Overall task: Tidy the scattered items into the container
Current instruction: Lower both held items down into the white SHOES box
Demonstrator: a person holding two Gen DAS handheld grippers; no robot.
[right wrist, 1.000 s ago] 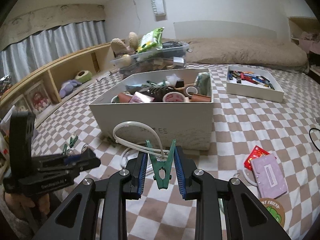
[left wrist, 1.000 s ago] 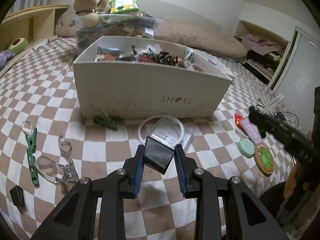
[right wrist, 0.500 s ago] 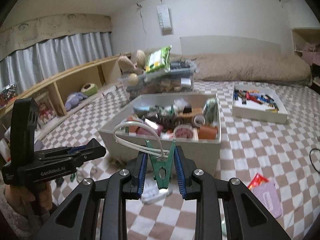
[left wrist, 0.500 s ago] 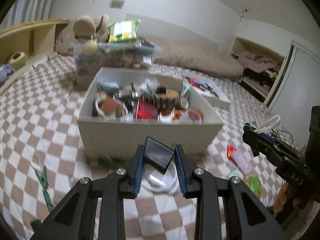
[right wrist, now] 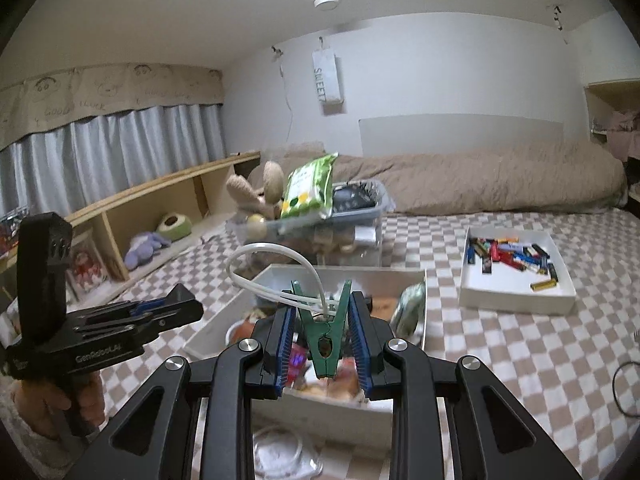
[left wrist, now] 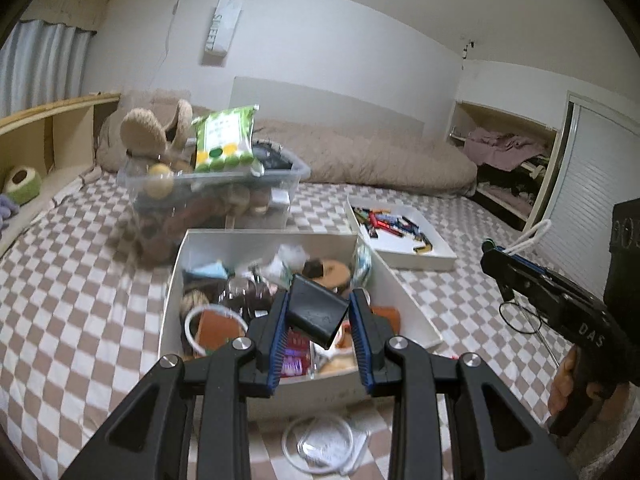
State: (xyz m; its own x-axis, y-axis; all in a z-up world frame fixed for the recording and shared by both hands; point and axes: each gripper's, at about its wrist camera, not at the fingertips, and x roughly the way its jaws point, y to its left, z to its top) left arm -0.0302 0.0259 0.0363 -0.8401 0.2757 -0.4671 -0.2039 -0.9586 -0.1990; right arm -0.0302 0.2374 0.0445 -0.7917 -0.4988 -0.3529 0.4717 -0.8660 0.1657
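Observation:
A white box full of small items sits on the checkered bed; it also shows in the right wrist view. My left gripper is shut on a black block and holds it above the box's near half. My right gripper is shut on a green clothes peg that clips a white cord loop, held above the box's near edge. The right gripper shows in the left wrist view, the left gripper in the right wrist view.
A clear bin with plush toys and a green packet stands behind the box. A white tray of batteries lies to the right. A clear bag with a white ring lies in front of the box. A wooden shelf runs along the left.
Both grippers have risen and moved forward from low in front of the box to above its near part, each still holding its item.

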